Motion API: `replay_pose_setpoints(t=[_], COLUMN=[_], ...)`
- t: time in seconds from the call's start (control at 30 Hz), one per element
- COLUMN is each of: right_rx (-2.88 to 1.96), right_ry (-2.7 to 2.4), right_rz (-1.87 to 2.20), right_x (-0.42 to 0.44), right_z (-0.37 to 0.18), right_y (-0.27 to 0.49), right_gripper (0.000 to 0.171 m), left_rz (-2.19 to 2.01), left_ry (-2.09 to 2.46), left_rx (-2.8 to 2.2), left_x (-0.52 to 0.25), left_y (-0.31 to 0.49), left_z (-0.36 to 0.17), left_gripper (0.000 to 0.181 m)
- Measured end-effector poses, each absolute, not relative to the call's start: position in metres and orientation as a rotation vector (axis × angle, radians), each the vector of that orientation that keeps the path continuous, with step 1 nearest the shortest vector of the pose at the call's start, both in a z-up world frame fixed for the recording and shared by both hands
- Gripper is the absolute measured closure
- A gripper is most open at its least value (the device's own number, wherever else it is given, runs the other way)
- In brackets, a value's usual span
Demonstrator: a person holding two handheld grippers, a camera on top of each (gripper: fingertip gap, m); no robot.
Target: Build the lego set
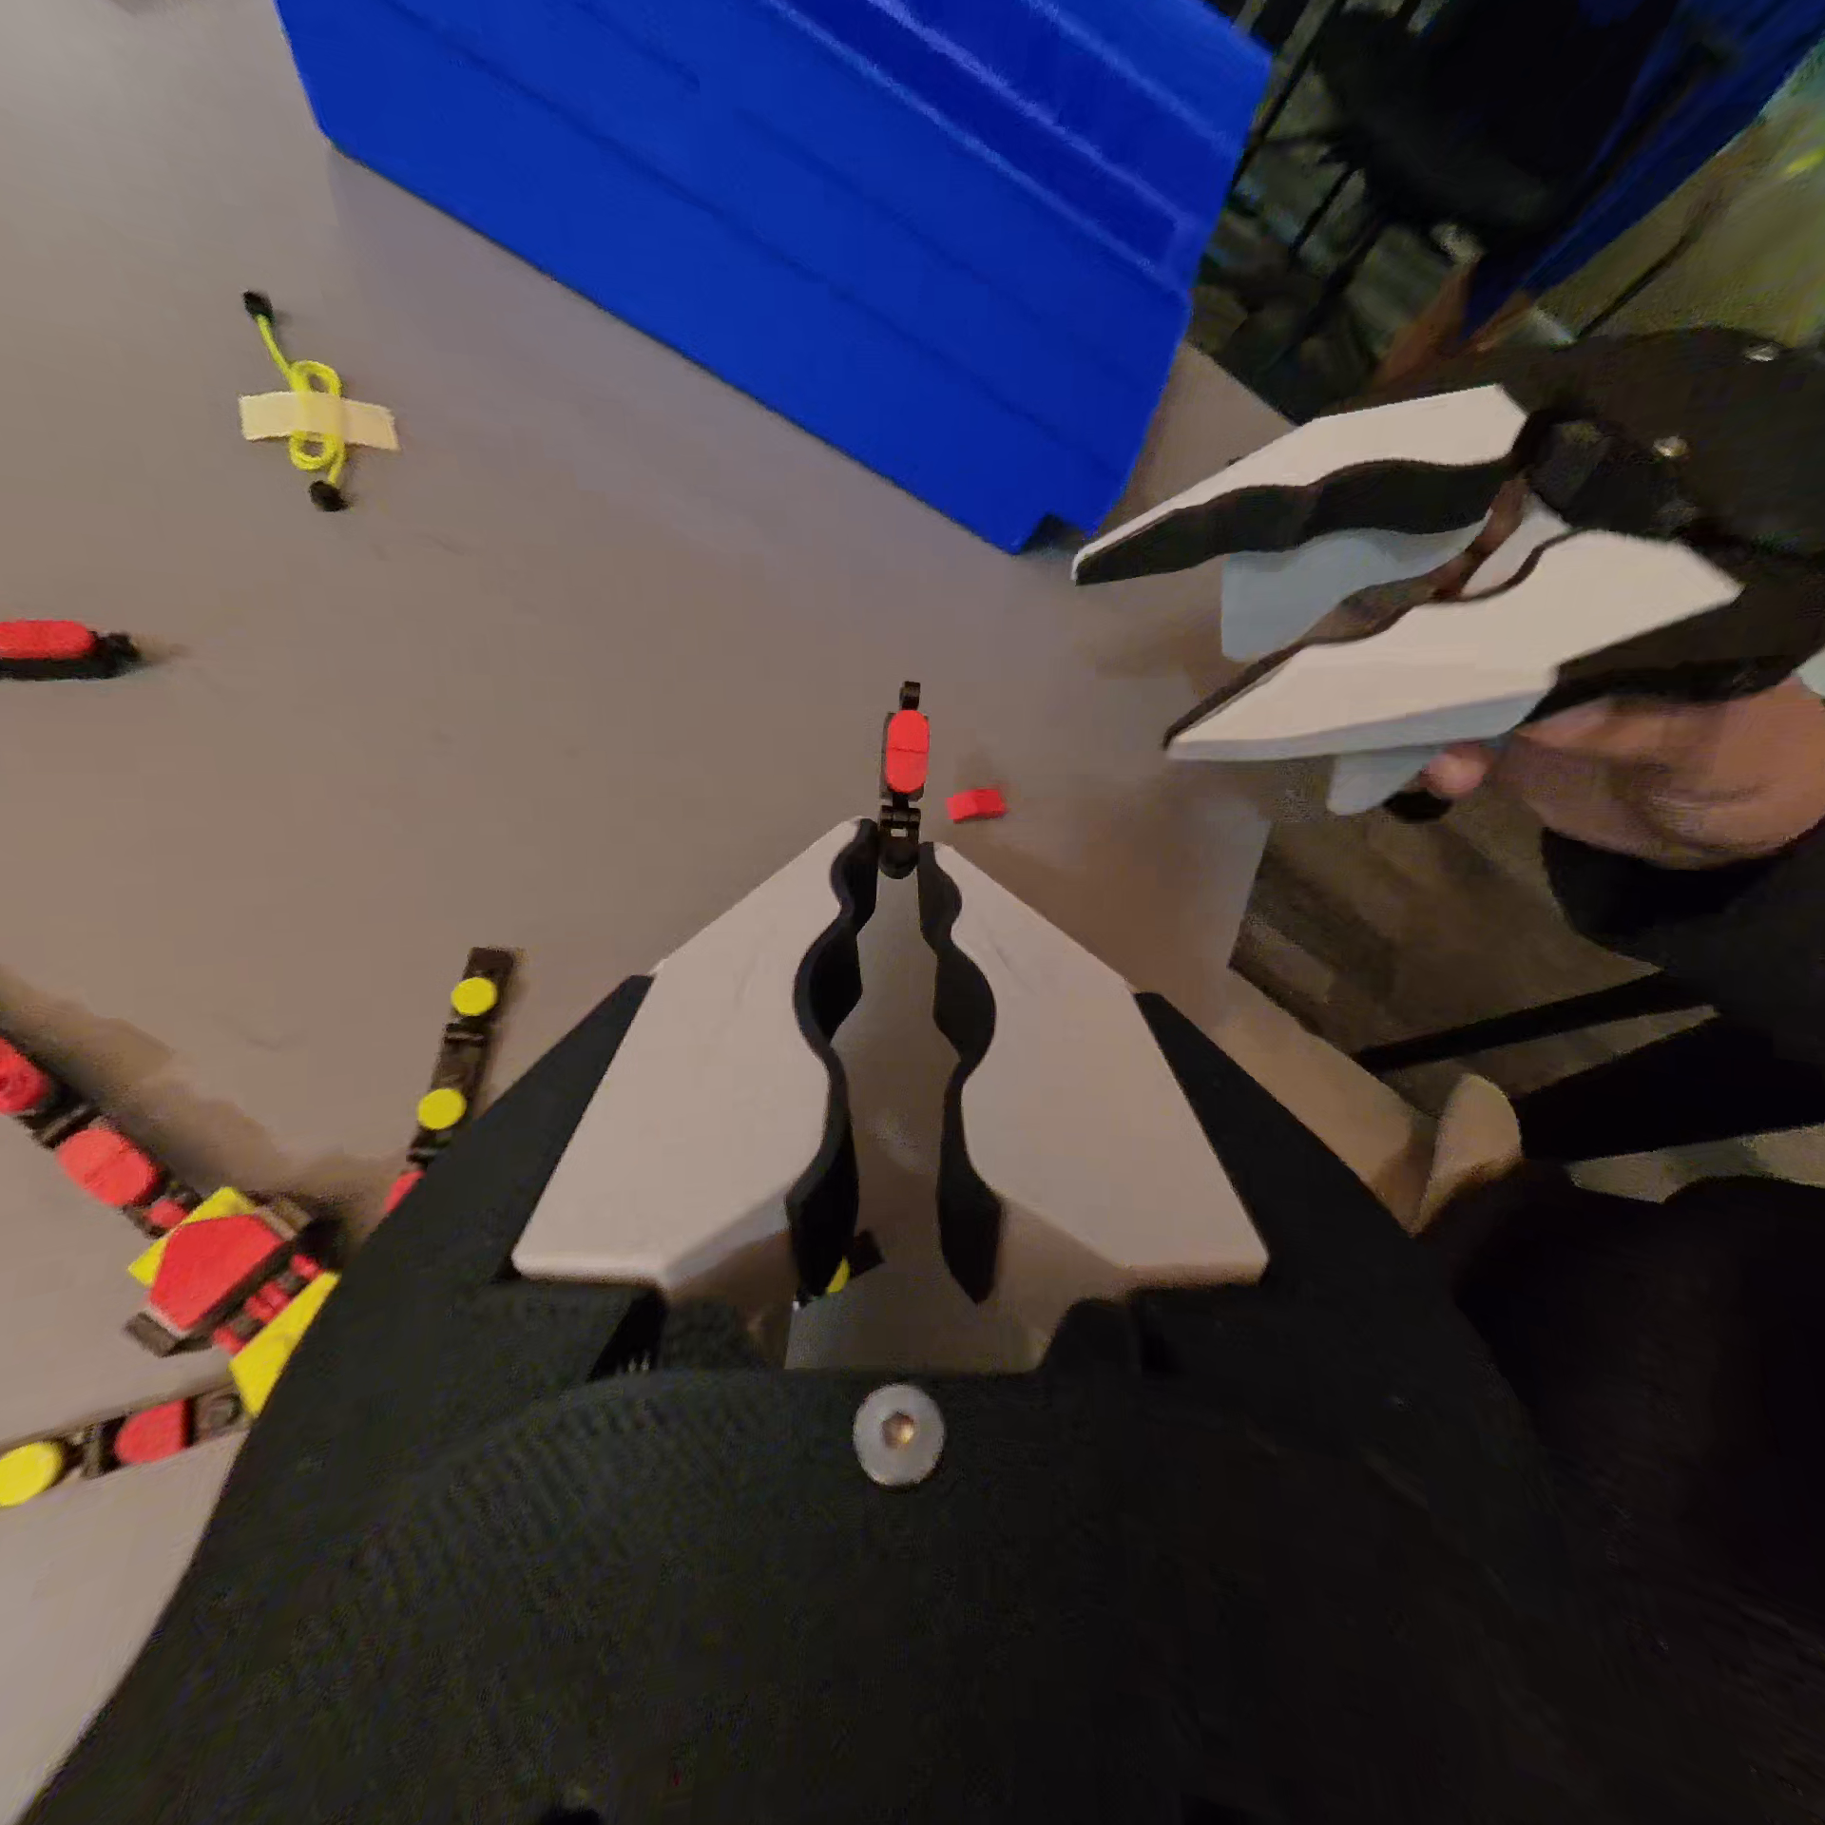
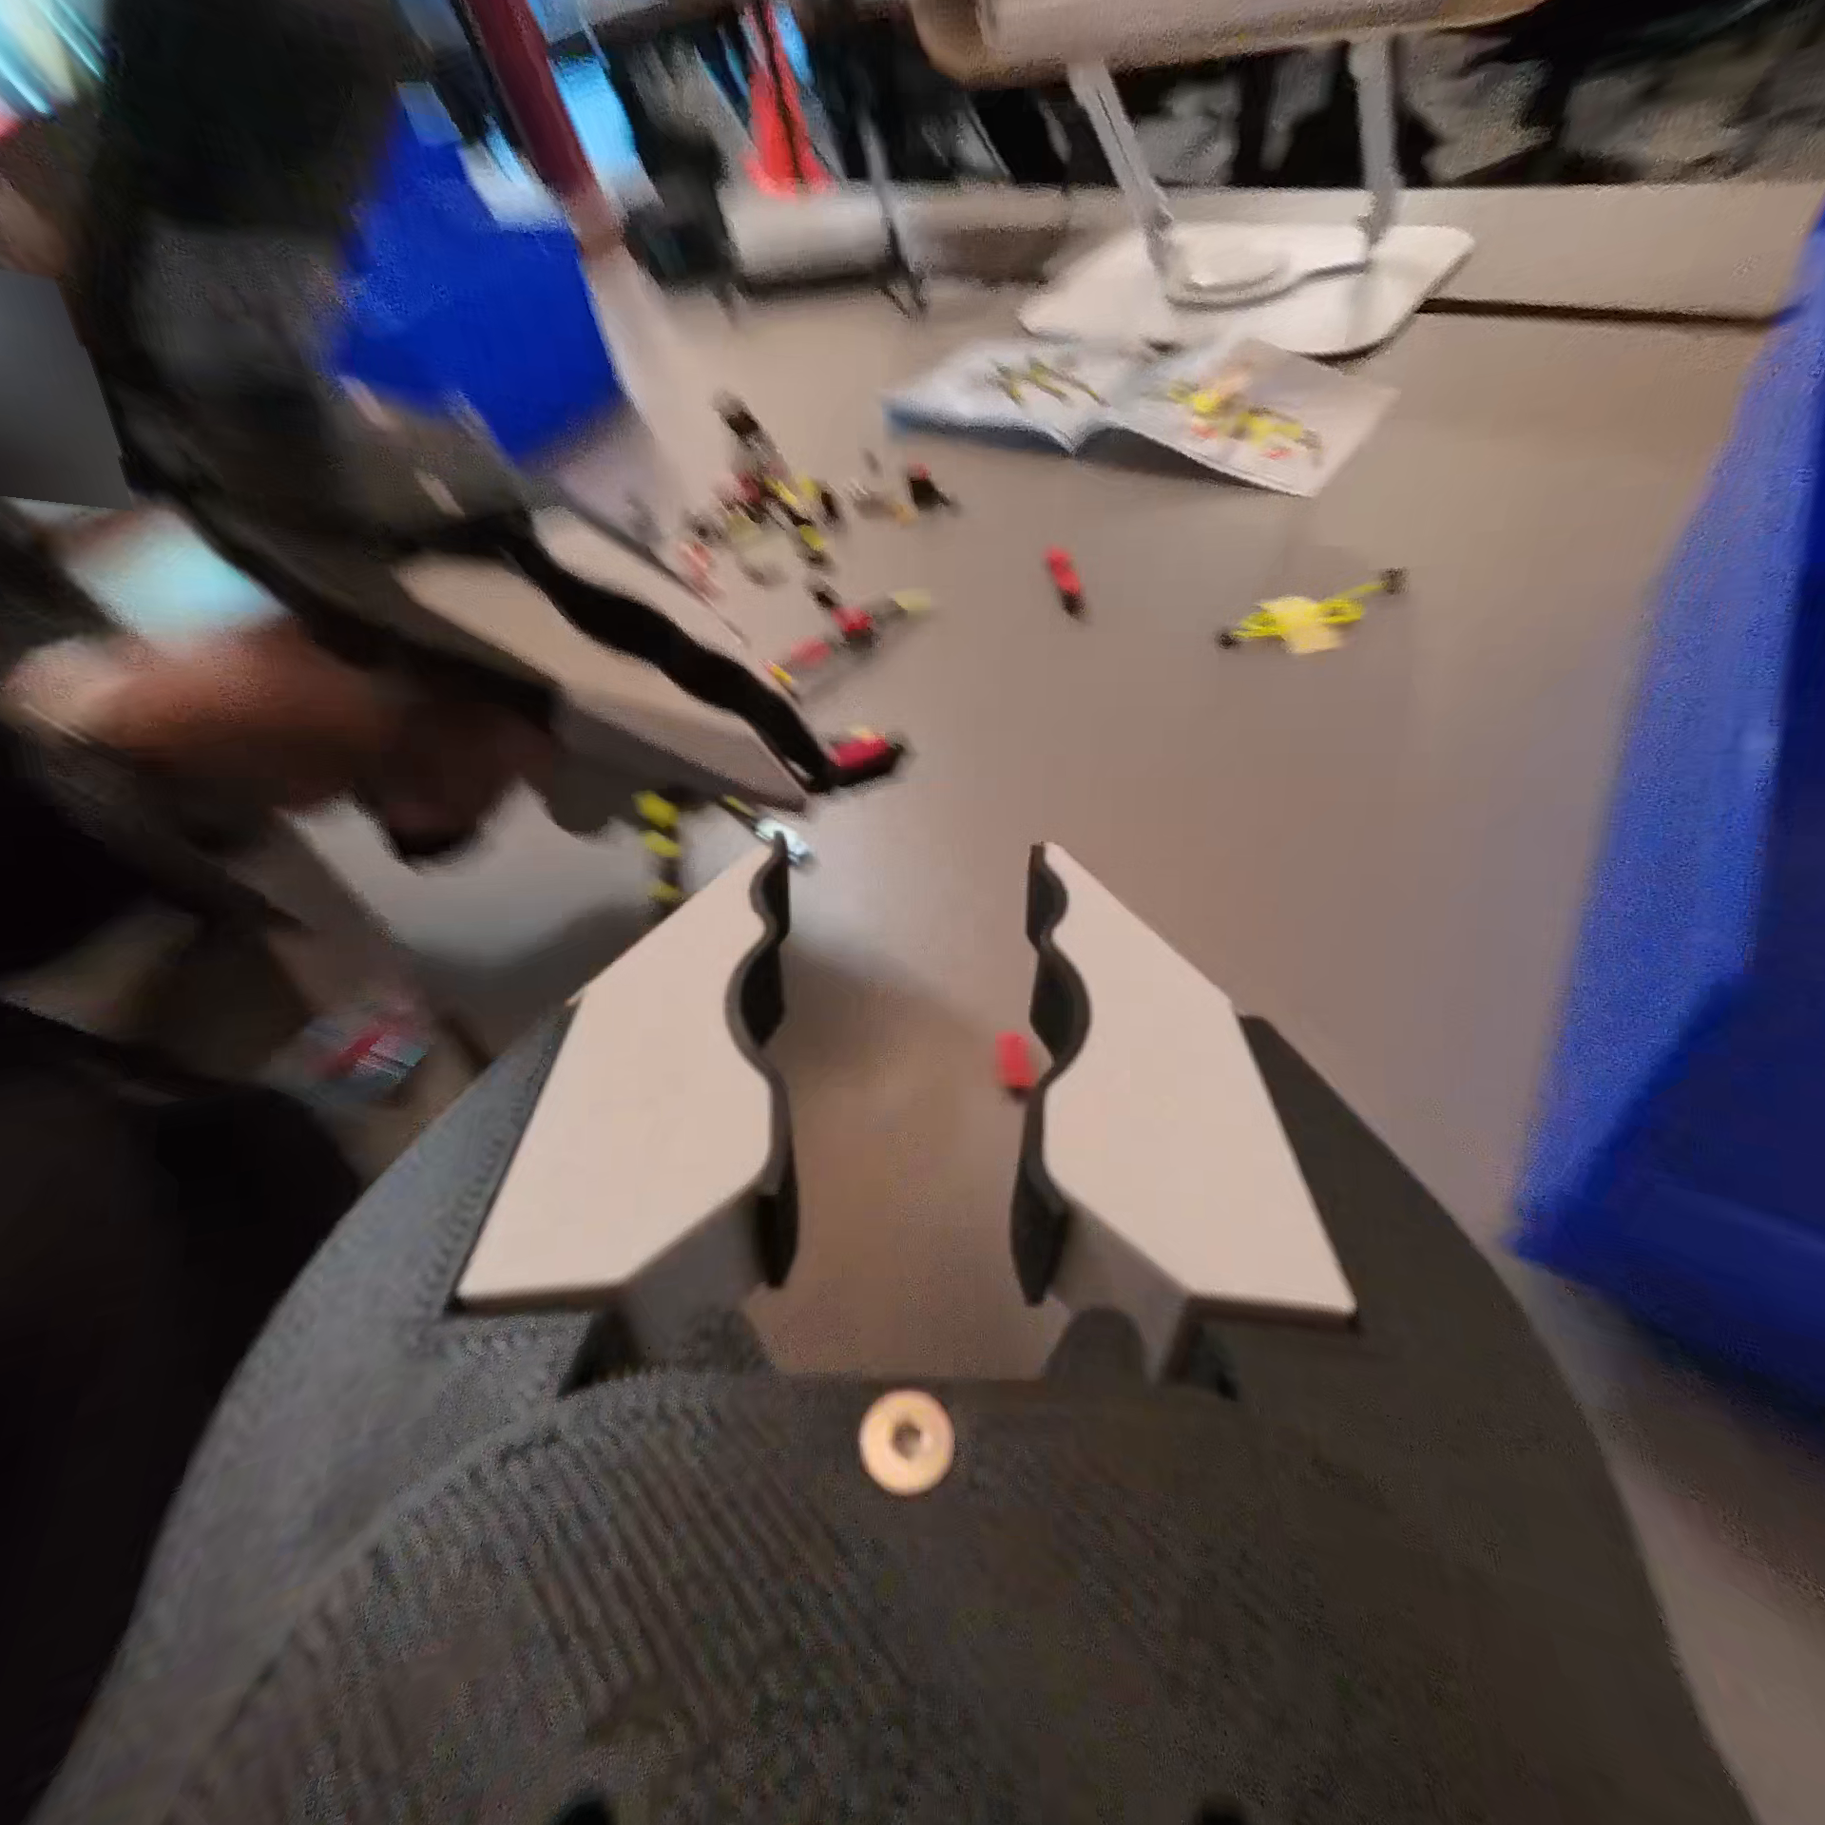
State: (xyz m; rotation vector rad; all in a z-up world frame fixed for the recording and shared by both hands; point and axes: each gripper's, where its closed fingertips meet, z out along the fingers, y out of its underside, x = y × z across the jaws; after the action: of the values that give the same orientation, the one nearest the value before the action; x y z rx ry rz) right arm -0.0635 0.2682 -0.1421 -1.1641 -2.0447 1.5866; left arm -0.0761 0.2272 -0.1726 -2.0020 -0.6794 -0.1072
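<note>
**Left tool holds a small link while the right tool hangs ready**

The left tool [image 1: 897,849] is pinched nearly closed at its tips on a short black link [image 1: 905,760] with a red cap. The link sticks straight out past the tips, raised above the grey surface [image 1: 632,612]. Just beside it, lying on the surface, is a loose red tile [image 1: 976,804].

The right tool [image 2: 909,869] is spread wide and holds nothing. In the left wrist view it hovers well to the right of the held link, over the surface's edge, gripped by a hand [image 1: 1629,770]. Its own view is blurred, so fine detail there cannot be read.

Further out, to the left tool's near left, lies the partly built model [image 1: 212,1269], red and yellow with black jointed limbs fanning out. Another red-capped link [image 1: 49,647] lies at the far left, and a yellow cord [image 1: 311,400] under tape lies beyond. A blue bin [image 1: 770,227] stands at the back. The right wrist view shows an open booklet [image 2: 1146,410] farther along the surface.

The step in hand appears to be preparing one limb segment. The next move likely calls for the right tool to close on the loose tile or another part and press it squarely onto the held link, with the left tool keeping firm hold.
</note>
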Motion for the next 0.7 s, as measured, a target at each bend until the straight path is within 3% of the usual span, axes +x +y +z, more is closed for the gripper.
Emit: replay_pose_setpoints(t=[0.07,0.33,0.4,0.47,0.7], right_rx=[-1.355,-1.642,-1.670,-1.681,-1.601], right_ry=[-1.939,-1.792,-1.761,-1.741,-1.817], right_rz=[1.887,2.111,2.183,2.238,2.393], right_x=[-0.058,-0.057,-0.056,-0.055,-0.048], right_z=[-0.127,-0.133,-0.131,-0.130,-0.115], right_y=[0.259,0.251,0.249,0.251,0.256], right_gripper=[0.127,0.123,0.136,0.163,0.164], left_rz=[-0.055,0.153,0.160,0.168,0.038], left_ry=[-0.636,-0.452,-0.422,-0.405,-0.356], left_rx=[-1.997,-1.998,-1.993,-1.980,-1.858], left_x=[-0.071,-0.054,-0.047,-0.043,-0.032], left_y=[0.231,0.245,0.249,0.252,0.256], left_z=[-0.167,-0.150,-0.148,-0.145,-0.131], left_gripper=[0.176,0.176,0.176,0.176,0.174])
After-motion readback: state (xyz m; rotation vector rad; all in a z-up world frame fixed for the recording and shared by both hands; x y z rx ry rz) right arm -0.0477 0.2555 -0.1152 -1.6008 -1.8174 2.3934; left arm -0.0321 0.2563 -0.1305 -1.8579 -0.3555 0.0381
